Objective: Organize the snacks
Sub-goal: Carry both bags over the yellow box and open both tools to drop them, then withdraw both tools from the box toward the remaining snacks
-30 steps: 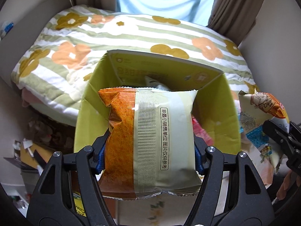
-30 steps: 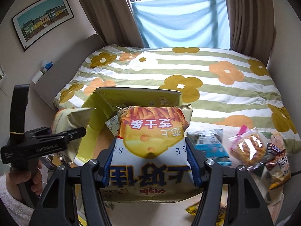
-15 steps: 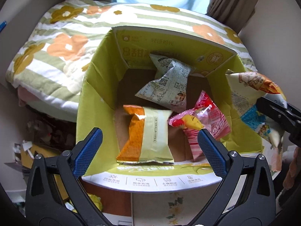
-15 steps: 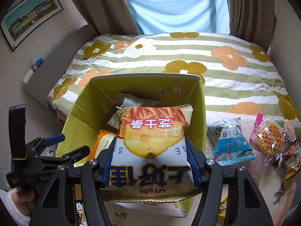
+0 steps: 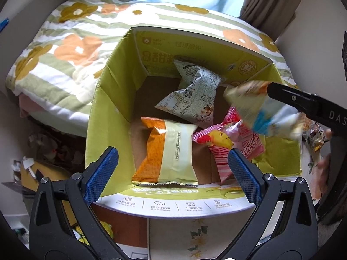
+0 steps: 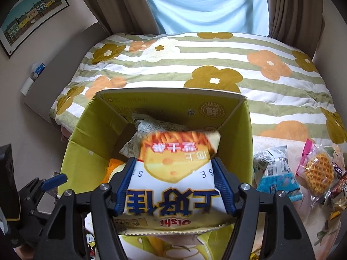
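A green cardboard box (image 5: 108, 117) stands open at the foot of the bed; it also shows in the right wrist view (image 6: 71, 151). Inside lie an orange-and-cream packet (image 5: 169, 153), a white printed packet (image 5: 195, 95) and a pink packet (image 5: 238, 138). My left gripper (image 5: 171, 173) is open and empty above the box's near edge. My right gripper (image 6: 175, 186) is shut on a yellow-and-white chips bag (image 6: 173, 173), held over the box's right side; the bag shows blurred in the left wrist view (image 5: 256, 108).
A flowered, striped bedspread (image 6: 216, 65) lies behind the box. More snack packets lie right of the box: a blue-and-white one (image 6: 275, 173), a waffle packet (image 6: 318, 171). Clutter (image 5: 43, 147) sits on the floor at the left.
My left gripper opened and dropped the orange-and-cream packet into the box. My right gripper carried the chips bag left and down over the box.
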A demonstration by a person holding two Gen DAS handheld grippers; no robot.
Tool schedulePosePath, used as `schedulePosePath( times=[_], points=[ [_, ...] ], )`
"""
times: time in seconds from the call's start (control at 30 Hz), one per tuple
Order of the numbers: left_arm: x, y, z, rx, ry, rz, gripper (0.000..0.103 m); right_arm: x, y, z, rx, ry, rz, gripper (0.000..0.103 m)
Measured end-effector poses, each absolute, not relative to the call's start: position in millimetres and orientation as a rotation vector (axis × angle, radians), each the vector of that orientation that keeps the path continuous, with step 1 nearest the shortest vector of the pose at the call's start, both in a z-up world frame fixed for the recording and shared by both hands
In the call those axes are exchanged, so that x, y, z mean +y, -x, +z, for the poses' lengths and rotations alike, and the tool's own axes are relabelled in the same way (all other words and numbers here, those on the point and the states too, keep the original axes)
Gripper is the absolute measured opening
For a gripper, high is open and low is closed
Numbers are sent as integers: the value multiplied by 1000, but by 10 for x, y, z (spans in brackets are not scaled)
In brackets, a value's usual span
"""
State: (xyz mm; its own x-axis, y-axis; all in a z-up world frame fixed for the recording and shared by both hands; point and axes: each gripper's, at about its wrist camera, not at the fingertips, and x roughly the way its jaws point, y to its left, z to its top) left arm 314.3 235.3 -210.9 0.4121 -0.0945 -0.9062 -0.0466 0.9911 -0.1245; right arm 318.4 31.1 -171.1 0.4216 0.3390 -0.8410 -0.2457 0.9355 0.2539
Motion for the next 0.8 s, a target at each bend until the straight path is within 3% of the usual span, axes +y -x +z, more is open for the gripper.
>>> schedulePosePath(
  times=[0.03, 0.07, 0.8],
  points=[
    [2351, -3137, -2111, 1147, 141, -32, 100, 295, -3177, -1712, 1064, -105, 359, 96],
    [2347, -3128, -2111, 1148, 141, -31, 100, 279, -3145, -1705, 1049, -109, 365, 103],
    [2223, -2857, -1919, 1105, 156, -83, 100, 188, -2615, -1572, 1035, -73, 362, 103]
  ],
)
